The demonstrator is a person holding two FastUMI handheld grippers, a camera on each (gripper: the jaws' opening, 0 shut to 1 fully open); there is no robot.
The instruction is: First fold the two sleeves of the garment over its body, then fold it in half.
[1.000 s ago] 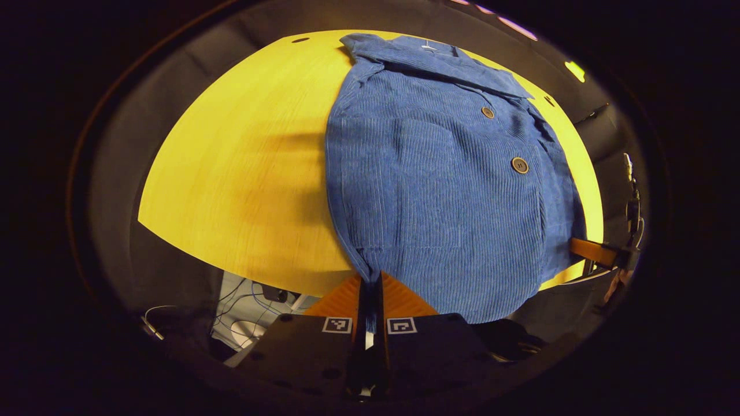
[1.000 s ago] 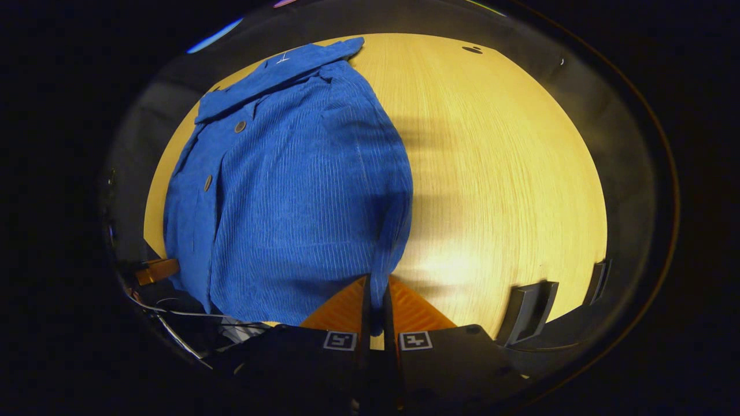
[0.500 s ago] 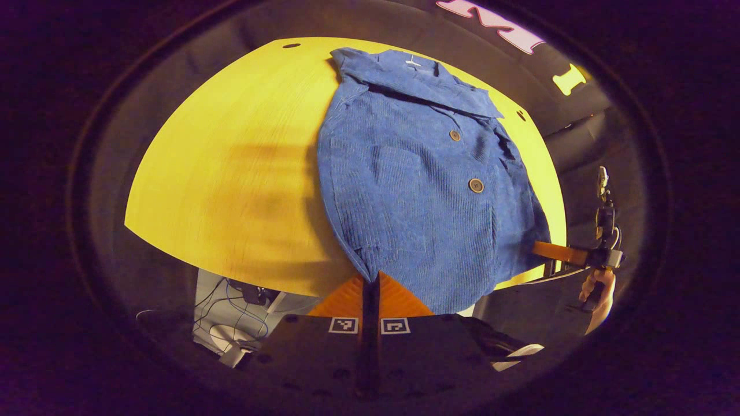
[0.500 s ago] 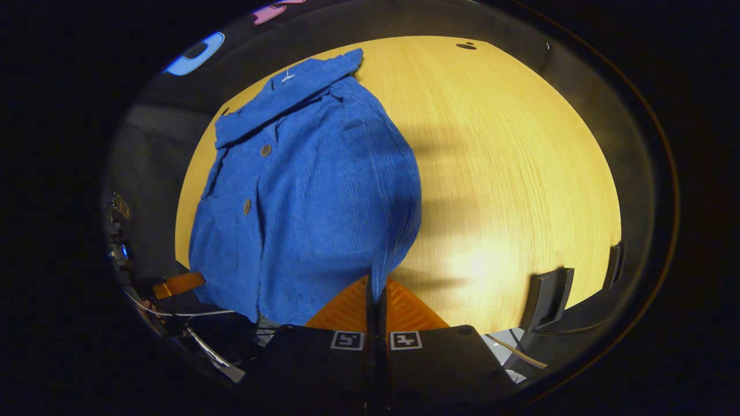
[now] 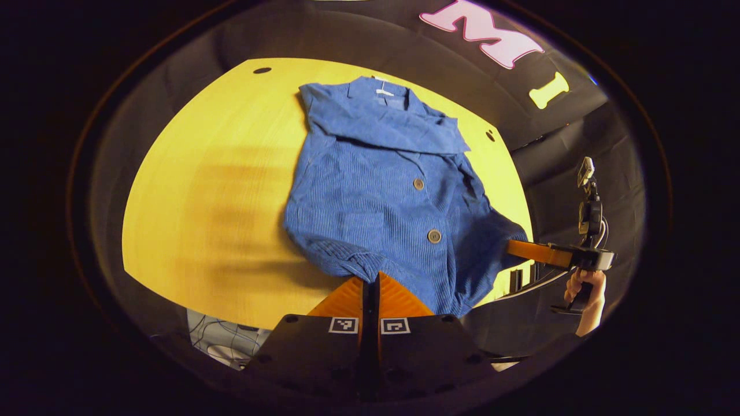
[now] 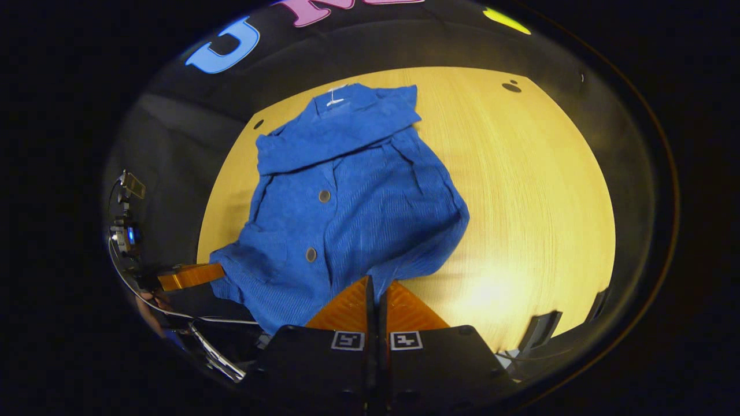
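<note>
A blue corduroy jacket [image 5: 381, 190] with brown buttons lies on the yellow wooden table [image 5: 202, 190], collar at the far end, sleeves folded in. Its near hem is lifted off the table. My left gripper [image 5: 370, 280] is shut on one bottom corner of the hem. In the right gripper view the jacket [image 6: 347, 196] spreads ahead, and my right gripper [image 6: 373, 283] is shut on the other bottom corner. The right gripper's orange fingers [image 5: 535, 252] and the hand holding it show at the right of the left gripper view. The left gripper's orange fingers [image 6: 191, 276] show at the left of the right gripper view.
The table's near edge [image 5: 243, 306] runs just below the grippers, with cables and a white sheet [image 5: 222, 346] on the floor under it. Bare wood [image 6: 532, 202] lies to the jacket's right. A dark bracket [image 6: 537, 332] stands at the table's front right edge.
Both grippers have risen and carried the hem up and forward toward the collar. The jacket's lower part has left the table and now bunches, looking shorter.
</note>
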